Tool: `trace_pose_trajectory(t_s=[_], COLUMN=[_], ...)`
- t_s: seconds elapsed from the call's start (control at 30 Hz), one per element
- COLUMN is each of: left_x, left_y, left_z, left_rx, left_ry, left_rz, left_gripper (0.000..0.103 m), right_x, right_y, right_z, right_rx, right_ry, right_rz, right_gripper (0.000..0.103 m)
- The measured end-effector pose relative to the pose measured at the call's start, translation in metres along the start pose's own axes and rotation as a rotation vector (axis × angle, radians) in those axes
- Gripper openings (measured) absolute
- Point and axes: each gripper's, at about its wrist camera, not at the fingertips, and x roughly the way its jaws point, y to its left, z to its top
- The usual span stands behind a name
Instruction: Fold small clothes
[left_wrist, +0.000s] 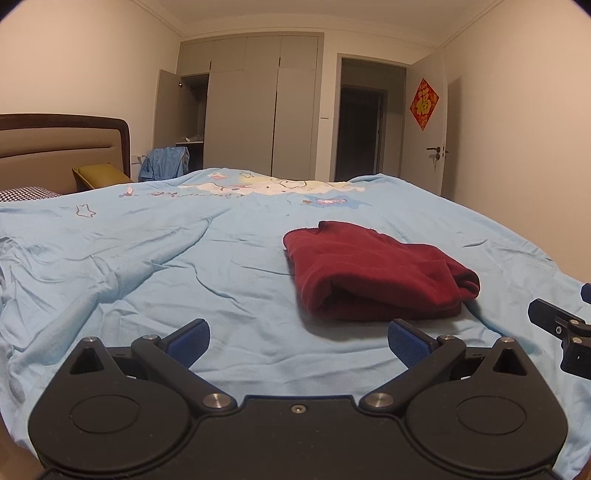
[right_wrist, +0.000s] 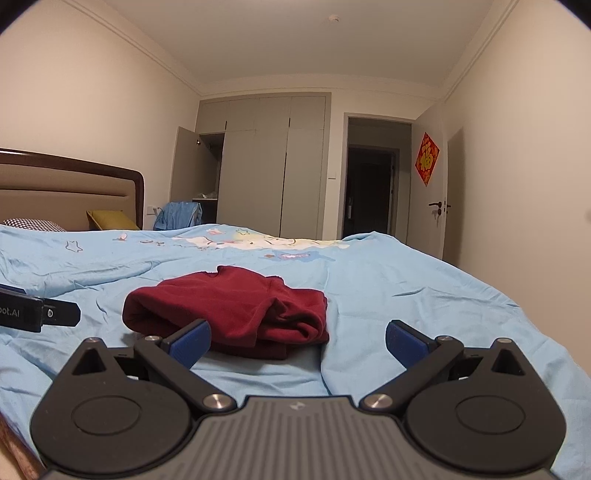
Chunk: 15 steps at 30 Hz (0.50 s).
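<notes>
Maroon garment folded; ceiling detector right view only

Left gripper: jaws spread wide, nothing between them; blue-padded fingertips angle outward, black linkage arms splayed to either side; body held roughly level, low, pointing forward. Right gripper: same posture, jaws wide apart and empty; blue fingertips canted outward; body level, pointing forward. Each tool appears in the other's view: right gripper's black finger at the far right edge of the left wrist view; left gripper's at the far left edge of the right wrist view; the two sit side by side, apart, not touching.
</notes>
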Motion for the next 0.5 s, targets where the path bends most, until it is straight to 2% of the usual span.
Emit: trace_pose_trajectory(t_s=[0.5], left_x=[0.0045], left_y=[-0.0008], left_z=[-0.0018], left_rx=[0.004], left_ry=[0.016], left_rz=[0.010], left_gripper=[0.102], right_x=[0.0040], right_y=[-0.0050], right_z=[-0.0057], right_rx=[0.012], right_ry=[0.031], right_rz=[-0.004], right_gripper=[0.103])
